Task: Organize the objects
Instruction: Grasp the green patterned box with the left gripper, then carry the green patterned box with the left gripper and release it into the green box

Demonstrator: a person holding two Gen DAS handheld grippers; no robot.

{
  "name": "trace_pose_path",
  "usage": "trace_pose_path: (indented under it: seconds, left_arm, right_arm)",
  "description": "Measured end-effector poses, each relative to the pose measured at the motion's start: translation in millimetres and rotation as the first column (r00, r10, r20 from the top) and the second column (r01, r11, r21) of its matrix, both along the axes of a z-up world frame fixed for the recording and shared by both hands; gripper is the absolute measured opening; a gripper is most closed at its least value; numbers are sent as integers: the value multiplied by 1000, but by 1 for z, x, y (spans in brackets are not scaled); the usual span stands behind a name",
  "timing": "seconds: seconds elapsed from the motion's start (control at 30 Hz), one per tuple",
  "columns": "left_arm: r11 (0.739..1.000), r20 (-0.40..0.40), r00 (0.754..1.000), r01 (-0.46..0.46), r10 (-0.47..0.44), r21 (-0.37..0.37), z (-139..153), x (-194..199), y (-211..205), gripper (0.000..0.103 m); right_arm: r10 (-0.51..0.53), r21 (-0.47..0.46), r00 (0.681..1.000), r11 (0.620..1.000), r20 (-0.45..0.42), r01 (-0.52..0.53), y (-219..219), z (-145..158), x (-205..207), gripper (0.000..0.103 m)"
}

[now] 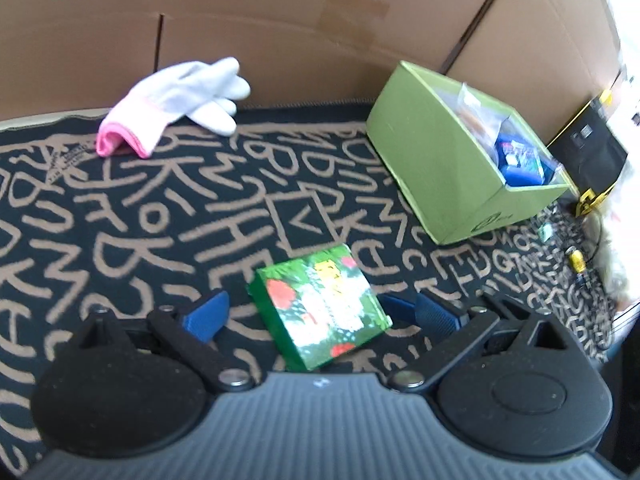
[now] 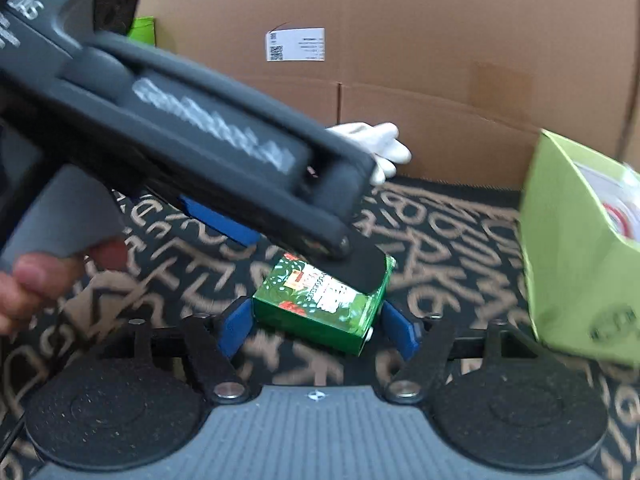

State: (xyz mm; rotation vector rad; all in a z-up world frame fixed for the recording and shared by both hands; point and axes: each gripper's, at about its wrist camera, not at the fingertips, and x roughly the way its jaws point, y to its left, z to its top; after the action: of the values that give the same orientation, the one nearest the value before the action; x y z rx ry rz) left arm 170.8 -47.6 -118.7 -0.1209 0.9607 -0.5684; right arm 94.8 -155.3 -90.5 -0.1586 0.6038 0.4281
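Note:
A small green box with red flowers (image 1: 320, 304) lies on the black patterned mat (image 1: 160, 216). My left gripper (image 1: 308, 308) is open with its blue pads on either side of the box, apart from it. My right gripper (image 2: 318, 322) is open too, its pads flanking the same green box (image 2: 320, 304) without touching. The left gripper's body (image 2: 192, 144) crosses the right wrist view from the upper left, over the box. A white glove with a pink cuff (image 1: 176, 104) lies at the mat's far edge. An open light-green box (image 1: 452, 164) holds packets.
Large cardboard boxes (image 1: 300, 28) stand behind the mat. A black and yellow device (image 1: 588, 152) and small loose items (image 1: 576, 264) lie at the far right. The light-green box (image 2: 580, 264) is close on the right in the right wrist view.

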Motion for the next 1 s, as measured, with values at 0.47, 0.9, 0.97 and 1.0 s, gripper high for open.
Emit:
trace_pose_path:
  seconds: [0.47,0.9,0.97,1.0]
  left_arm:
    - [993,23,998,-60,58,105,1,1,-16,68]
    - [998,75,997,-23,19,55,35,-19,-55,49]
    - [999,113,994,-3,-2,41,52,-22,-69,49]
    - [999,133,991,9,-13,31,62,-23,-76,49]
  right_arm:
    - [-212,105,976,971,-49,216,0,-7,1,84]
    - [-245,132,969,961,14,241,-28,1,-24,65]
    - [-270,130,961,957,56,261,-37,8,-31,65]
    - [-284,133,956,953,81,272,-42,13,-35,65]
